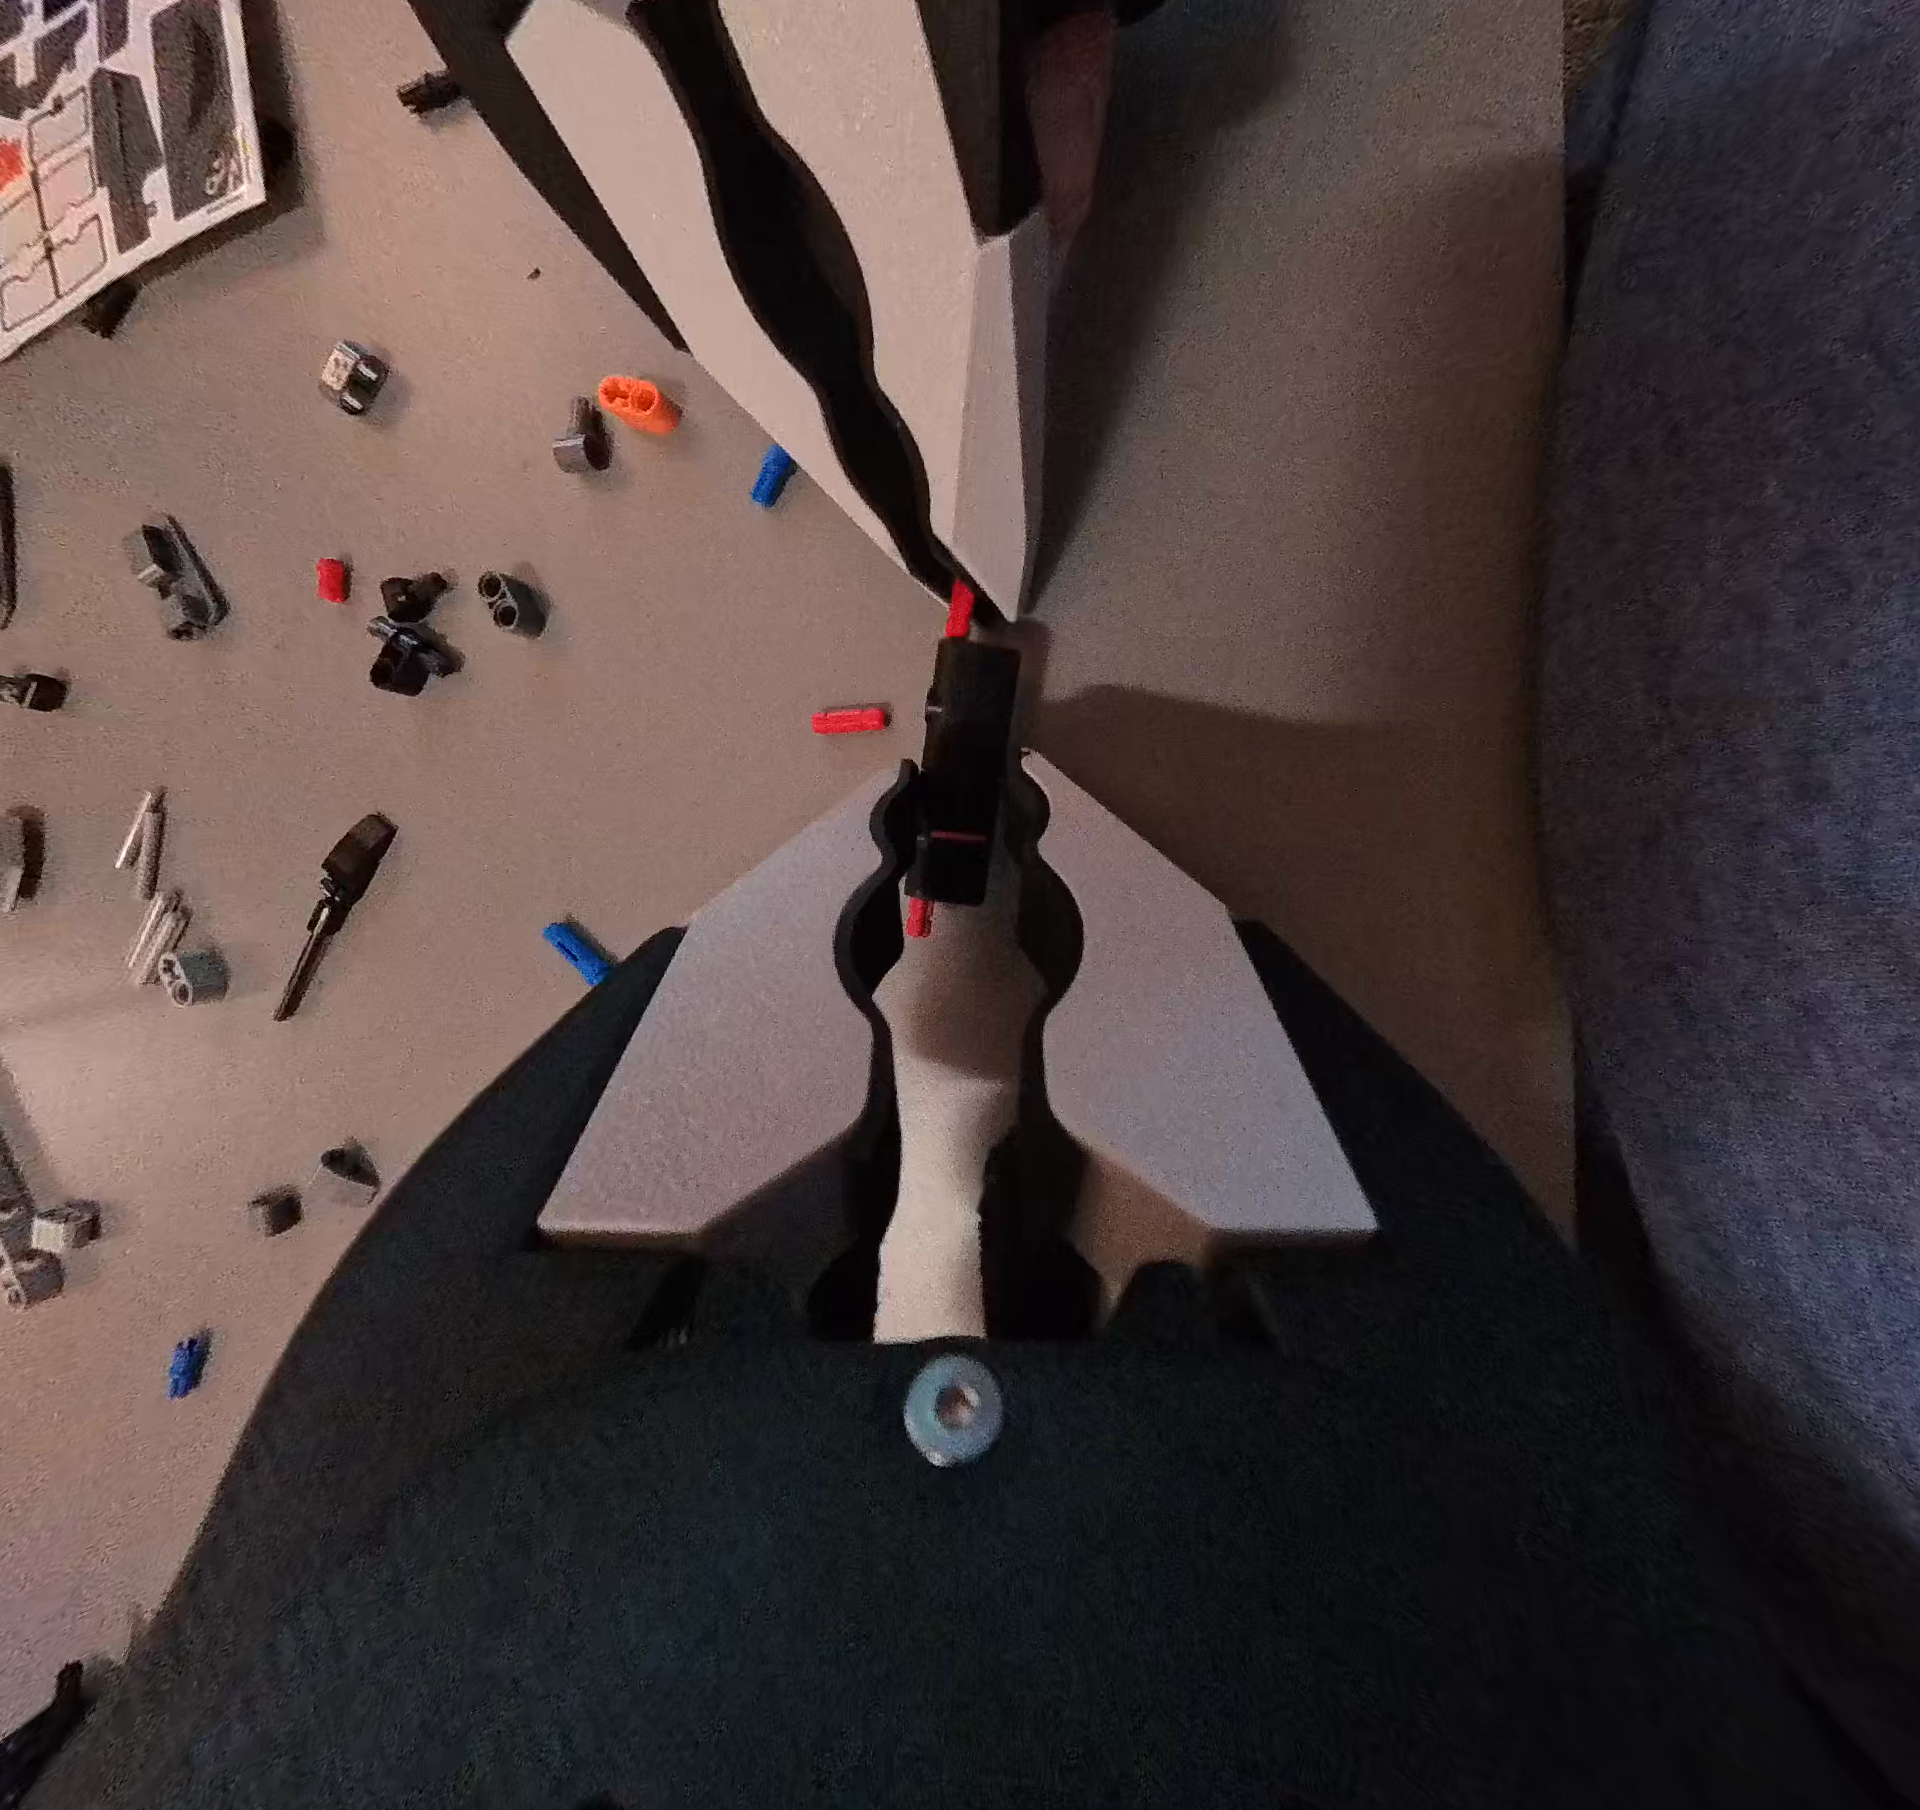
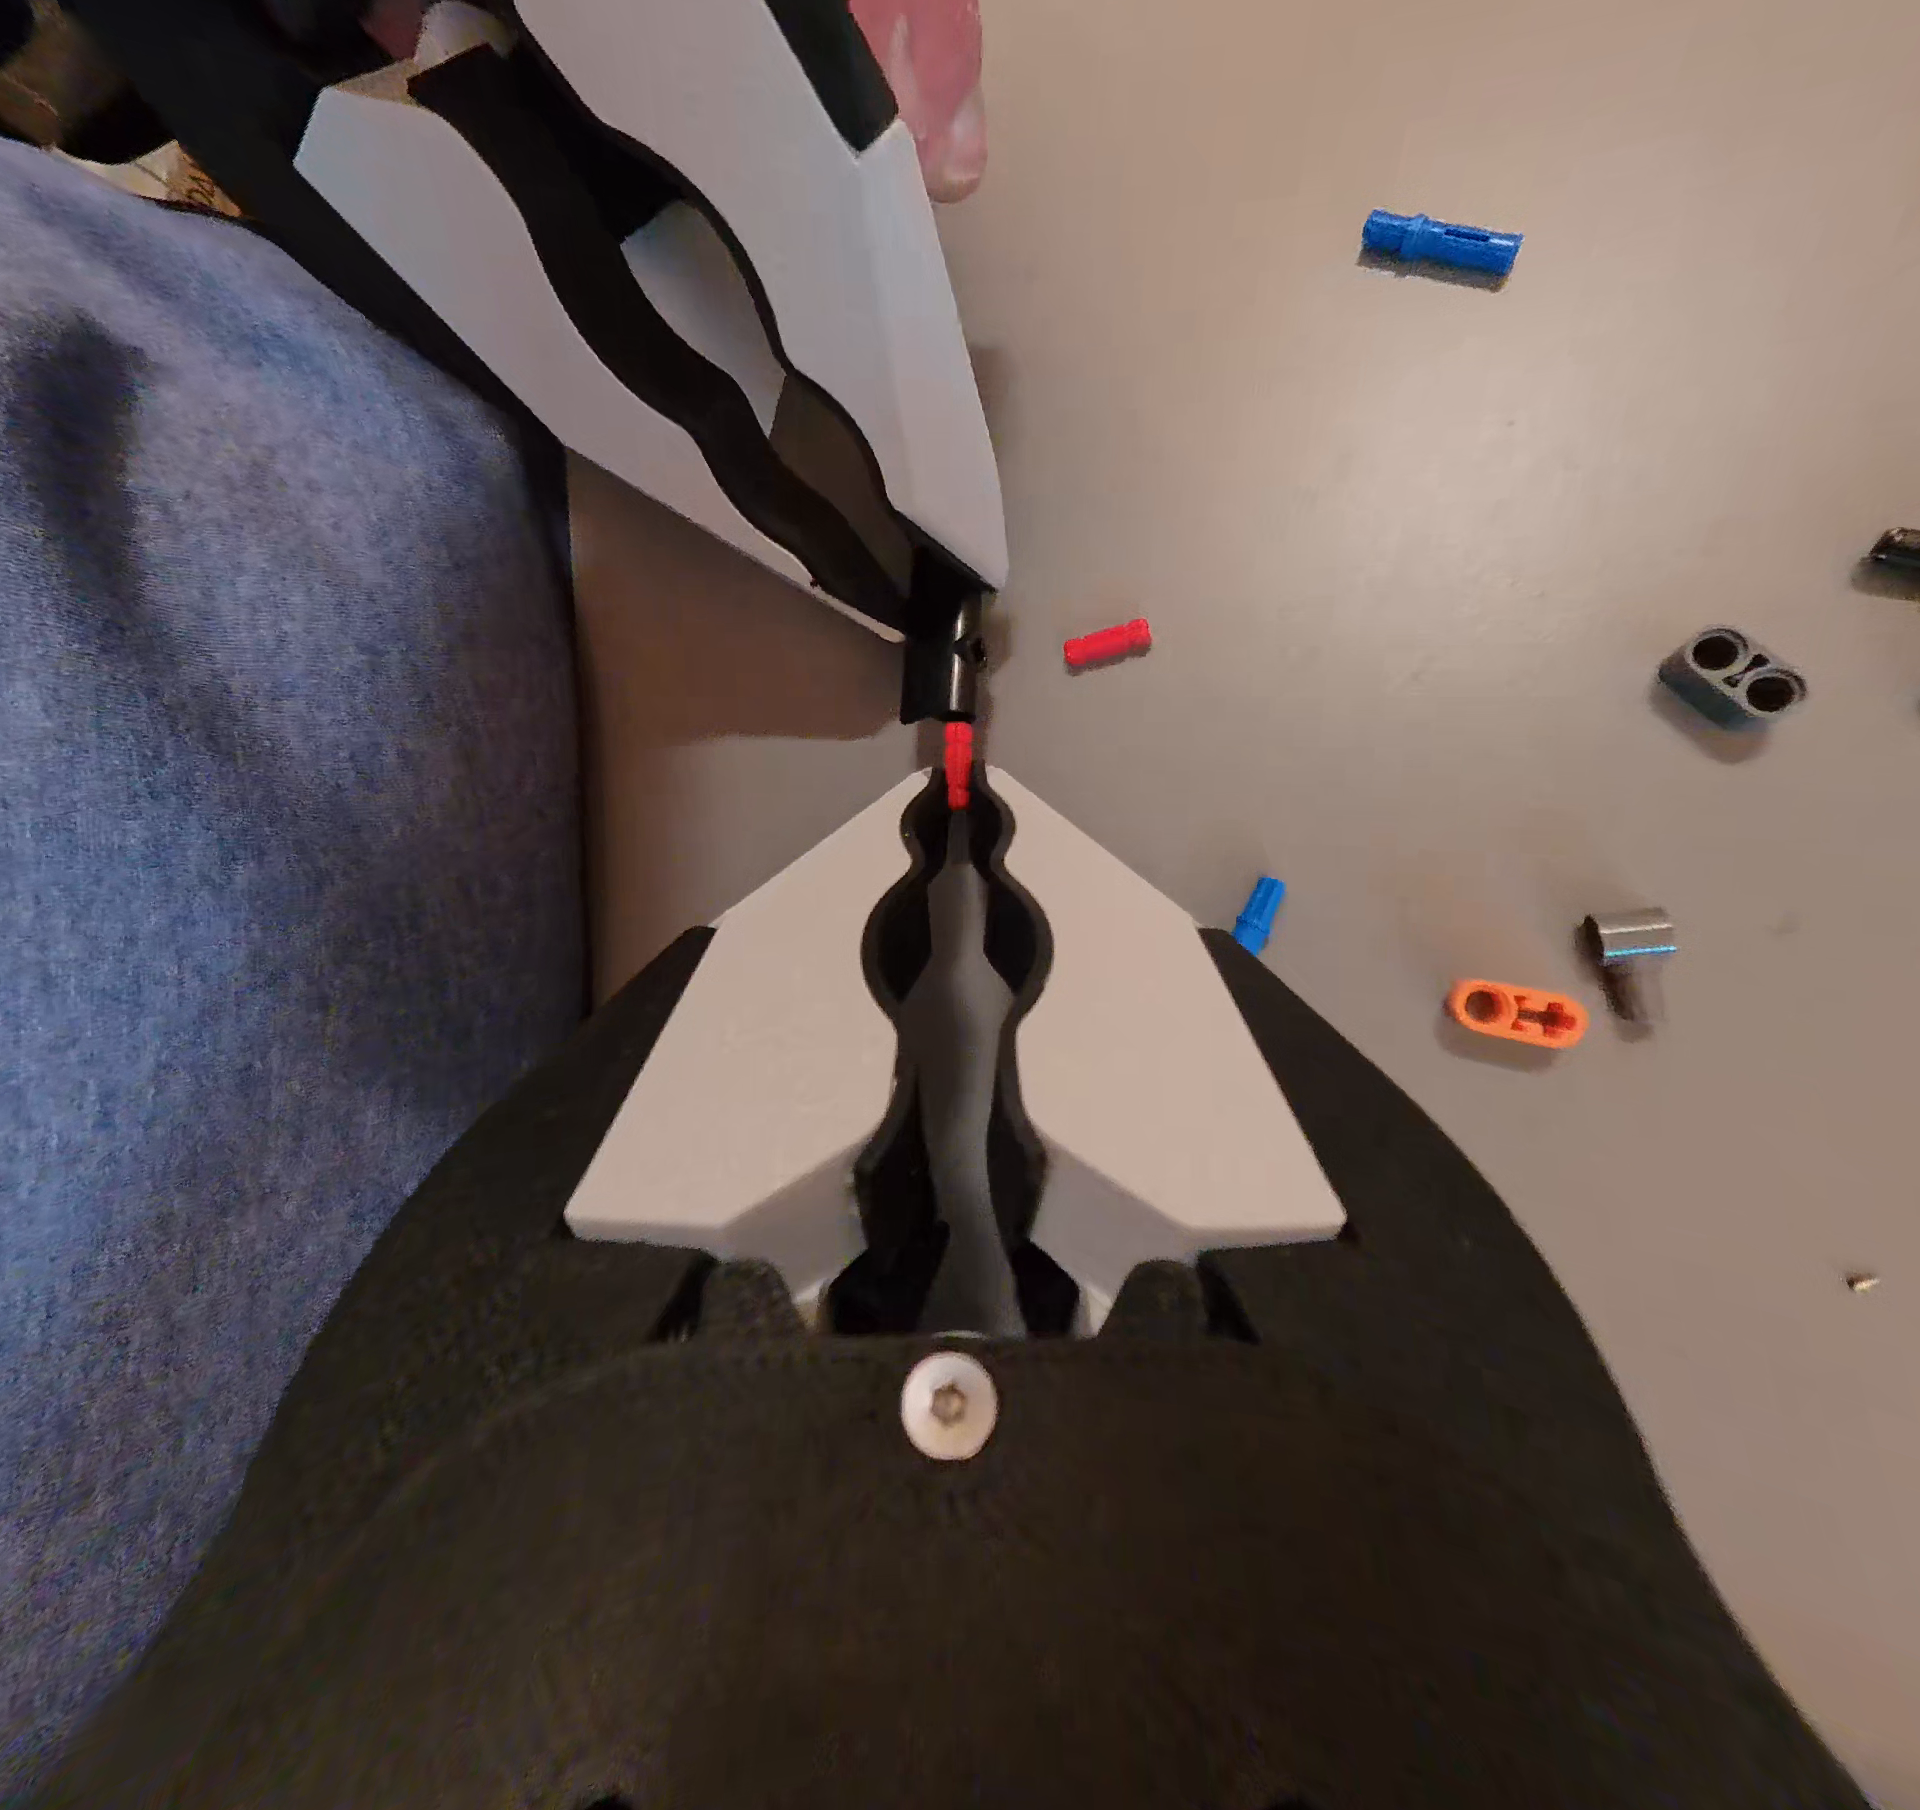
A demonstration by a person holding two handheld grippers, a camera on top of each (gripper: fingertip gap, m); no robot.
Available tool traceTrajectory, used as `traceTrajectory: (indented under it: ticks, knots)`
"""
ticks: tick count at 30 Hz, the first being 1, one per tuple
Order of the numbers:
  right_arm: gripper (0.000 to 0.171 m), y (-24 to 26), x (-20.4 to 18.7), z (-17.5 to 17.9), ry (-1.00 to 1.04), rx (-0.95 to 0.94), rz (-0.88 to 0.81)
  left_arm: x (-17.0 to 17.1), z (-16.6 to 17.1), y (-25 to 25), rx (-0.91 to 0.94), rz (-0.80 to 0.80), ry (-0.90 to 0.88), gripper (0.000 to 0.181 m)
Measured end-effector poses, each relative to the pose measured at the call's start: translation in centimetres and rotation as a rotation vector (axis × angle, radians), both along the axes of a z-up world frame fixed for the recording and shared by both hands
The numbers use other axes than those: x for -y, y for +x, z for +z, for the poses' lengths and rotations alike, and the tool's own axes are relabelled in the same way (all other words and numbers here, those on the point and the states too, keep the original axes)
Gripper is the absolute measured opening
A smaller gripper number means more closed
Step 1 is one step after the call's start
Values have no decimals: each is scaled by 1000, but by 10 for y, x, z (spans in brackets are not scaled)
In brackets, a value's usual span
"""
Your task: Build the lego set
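My left gripper [image 1: 964, 781] is shut on a black lego beam [image 1: 968, 721], held upright above the beige table [image 1: 623, 825]. A red pin end [image 1: 918, 919] sticks out of the beam's near end. My right gripper [image 2: 957, 775] is shut on a small red pin [image 2: 957, 763]. The pin's far tip points at the beam's end [image 2: 940, 669] and is touching it or just short of it. In the left wrist view the right gripper [image 1: 987, 605] comes in from the top with the red pin [image 1: 960, 609]. In the right wrist view the left gripper [image 2: 948, 607] comes in from the top left.
Loose parts lie on the table: a red pin [image 1: 849, 719] [image 2: 1107, 642], blue pins [image 1: 772, 475] [image 2: 1442, 243], an orange link [image 1: 638, 403] [image 2: 1517, 1010], and grey and black pieces [image 1: 410, 638]. A sticker sheet [image 1: 114, 98] lies at the far left. Blue fabric [image 2: 260, 721] borders the table edge. Only a small space, under 4 cm, lies between the two pairs of fingers.
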State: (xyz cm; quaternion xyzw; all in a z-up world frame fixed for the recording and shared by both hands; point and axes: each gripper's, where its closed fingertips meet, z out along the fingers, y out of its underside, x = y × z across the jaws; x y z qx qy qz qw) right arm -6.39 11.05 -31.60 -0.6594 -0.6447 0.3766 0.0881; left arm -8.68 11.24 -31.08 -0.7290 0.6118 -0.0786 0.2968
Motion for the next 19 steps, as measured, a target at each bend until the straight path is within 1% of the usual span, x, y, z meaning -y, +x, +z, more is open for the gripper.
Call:
traceTrajectory:
  ticks: [1,5,9,13,16,19]
  knots:
    - [1,0,0,0,-3,2,0,-1,0,0,3,-2,4,14]
    - [1,5,-2,2,-9,1,-6,0,-1,-2,1,1,-4,14]
    - [1,8,-4,6,-4,-17,-17,-7,-5,-9,-15,81,-46,15]
    - [1,9,-4,7,2,-31,-24,-5,-7,-16,-20,109,-78,16]
    - [1,11,-5,6,2,-36,-29,-4,-6,-23,-13,133,-108,27]
    - [1,12,-5,5,9,-32,-30,-2,-3,-29,6,147,-127,30]
